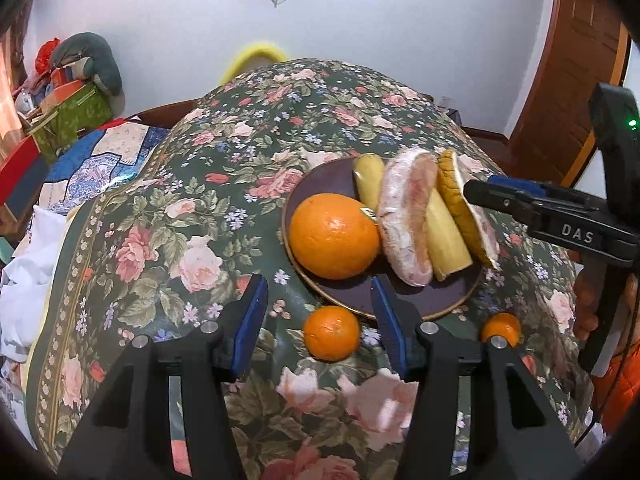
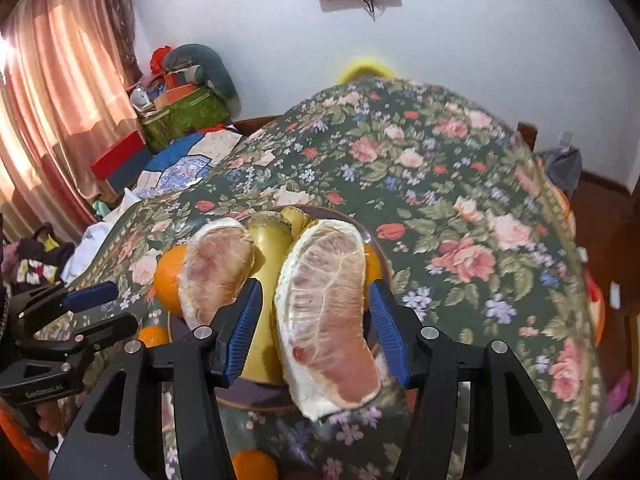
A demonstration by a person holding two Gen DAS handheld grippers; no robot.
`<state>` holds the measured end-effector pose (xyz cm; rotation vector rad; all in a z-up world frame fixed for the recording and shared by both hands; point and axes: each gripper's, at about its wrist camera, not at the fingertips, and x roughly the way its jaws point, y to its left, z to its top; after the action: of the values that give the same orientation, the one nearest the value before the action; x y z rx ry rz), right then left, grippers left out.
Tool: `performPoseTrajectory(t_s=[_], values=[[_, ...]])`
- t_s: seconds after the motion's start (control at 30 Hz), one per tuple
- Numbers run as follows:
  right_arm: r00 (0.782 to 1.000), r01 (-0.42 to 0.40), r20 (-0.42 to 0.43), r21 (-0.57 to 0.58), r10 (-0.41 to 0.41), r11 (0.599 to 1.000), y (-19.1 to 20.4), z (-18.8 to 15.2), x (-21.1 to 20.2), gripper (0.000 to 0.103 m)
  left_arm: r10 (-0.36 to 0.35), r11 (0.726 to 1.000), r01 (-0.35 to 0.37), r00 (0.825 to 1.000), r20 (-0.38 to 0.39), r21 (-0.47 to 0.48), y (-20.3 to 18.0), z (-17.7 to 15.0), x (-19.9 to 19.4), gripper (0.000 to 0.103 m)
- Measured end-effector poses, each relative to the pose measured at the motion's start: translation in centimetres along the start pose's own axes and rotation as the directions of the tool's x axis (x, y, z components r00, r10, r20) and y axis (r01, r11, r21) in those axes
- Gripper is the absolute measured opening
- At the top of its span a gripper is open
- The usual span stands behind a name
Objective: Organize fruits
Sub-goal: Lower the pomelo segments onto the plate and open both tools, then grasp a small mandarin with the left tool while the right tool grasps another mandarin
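**Pomelo wedge at the plate's right edge, between spread tongs**

A dark, glossy round plate (image 1: 344, 176) with a thin gold rim sits on a floral tablecloth (image 1: 224, 128) of pink roses on deep green. On it lie a large, dimpled orange (image 1: 334, 236), two smooth yellow bananas (image 1: 446, 240) and a peeled pomelo segment (image 1: 404, 216), its pale membrane fuzzy with pith and pink pulp showing through.

A second pomelo wedge (image 2: 332, 312), still backed by its mustard-coloured rind, stands on edge at the right side of the plate, its veined pink flesh facing left. The right gripper (image 2: 316, 332) has its ribbed blue pads (image 2: 244, 328) spread on either side of this wedge; the right pad looks close against the rind, though whether it touches is hard to say. The left pad stands apart from the flesh.

The left gripper (image 1: 318, 312) hangs near the plate's front rim with its jaws wide apart, holding nothing. A small mandarin (image 1: 332, 332) lies on the cloth between its pads, and another mandarin (image 1: 502, 328) lies further right.
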<state>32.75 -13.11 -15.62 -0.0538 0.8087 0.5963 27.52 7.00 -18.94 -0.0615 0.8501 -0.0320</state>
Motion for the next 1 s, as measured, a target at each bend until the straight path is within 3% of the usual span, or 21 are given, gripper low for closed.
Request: performPoseTrajectory(t_s=[0.43, 0.83, 1.0], values=[[0.998, 0.065, 0.011, -0.105, -0.064, 0.992, 2.8, -3.9, -5.6, 0.053, -0.026, 1.0, 0.025, 1.0, -0.007, -0.007, -0.7, -2.3, -4.1, 0.054], [0.99, 0.032, -0.129, -0.144, -0.051, 0.989, 4.2, -8.3, -2.7, 0.052, -0.045, 0.997, 0.039, 0.996, -0.077, -0.07, 1.7, -4.8, -3.5, 0.054], [0.986, 0.031, -0.16, -0.141, -0.053, 0.99, 3.8, -8.5, -1.4, 0.04, -0.053, 0.997, 0.046, 0.993, -0.106, -0.067, 1.8, -5.0, -1.9, 0.054]])
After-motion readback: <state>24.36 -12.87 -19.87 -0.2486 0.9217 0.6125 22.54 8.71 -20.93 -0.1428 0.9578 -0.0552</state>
